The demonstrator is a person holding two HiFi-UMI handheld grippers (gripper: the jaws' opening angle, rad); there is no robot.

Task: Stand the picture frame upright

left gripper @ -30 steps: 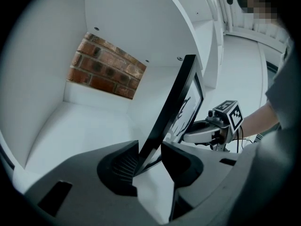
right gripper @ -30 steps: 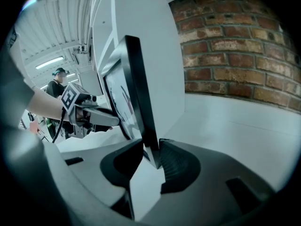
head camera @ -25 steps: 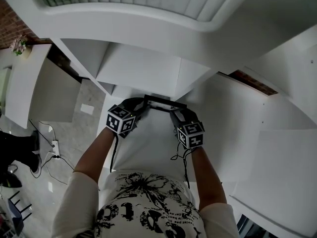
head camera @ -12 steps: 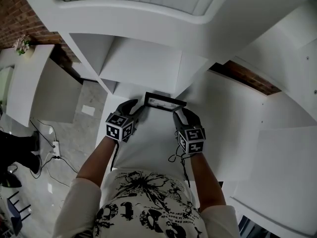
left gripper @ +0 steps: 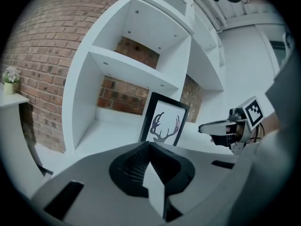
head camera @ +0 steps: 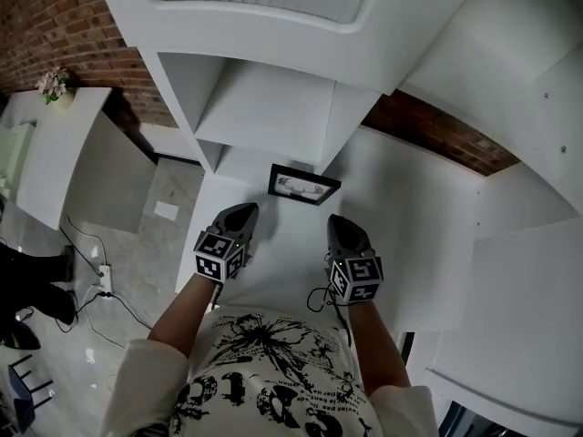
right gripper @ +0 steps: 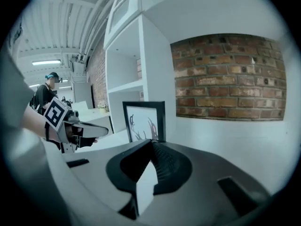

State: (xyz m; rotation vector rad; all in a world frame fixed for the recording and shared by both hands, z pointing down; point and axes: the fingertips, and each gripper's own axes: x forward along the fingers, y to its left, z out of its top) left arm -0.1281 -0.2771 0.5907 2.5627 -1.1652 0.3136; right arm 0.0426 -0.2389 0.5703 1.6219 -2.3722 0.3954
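Note:
The black picture frame (head camera: 303, 185) with an antler print stands upright on the white shelf top (head camera: 273, 253), in front of the open cubbies. It shows ahead in the left gripper view (left gripper: 164, 124) and the right gripper view (right gripper: 143, 121). My left gripper (head camera: 244, 212) sits back from its left side, my right gripper (head camera: 339, 224) back from its right side, neither touching it. Both jaws have just been closing and now stand shut with nothing between them (left gripper: 150, 145) (right gripper: 151, 142). Each gripper shows in the other's view: the right (left gripper: 216, 127), the left (right gripper: 94, 130).
White shelving cubbies (head camera: 264, 116) rise behind the frame against a brick wall (head camera: 55, 35). A white side table with a small flower pot (head camera: 53, 85) stands at the left. Cables and a power strip (head camera: 102, 276) lie on the floor below. A person (right gripper: 47, 91) stands far off.
Both grippers let go of the frame's sides and drew back toward the person, then shut. The frame stays standing on its own.

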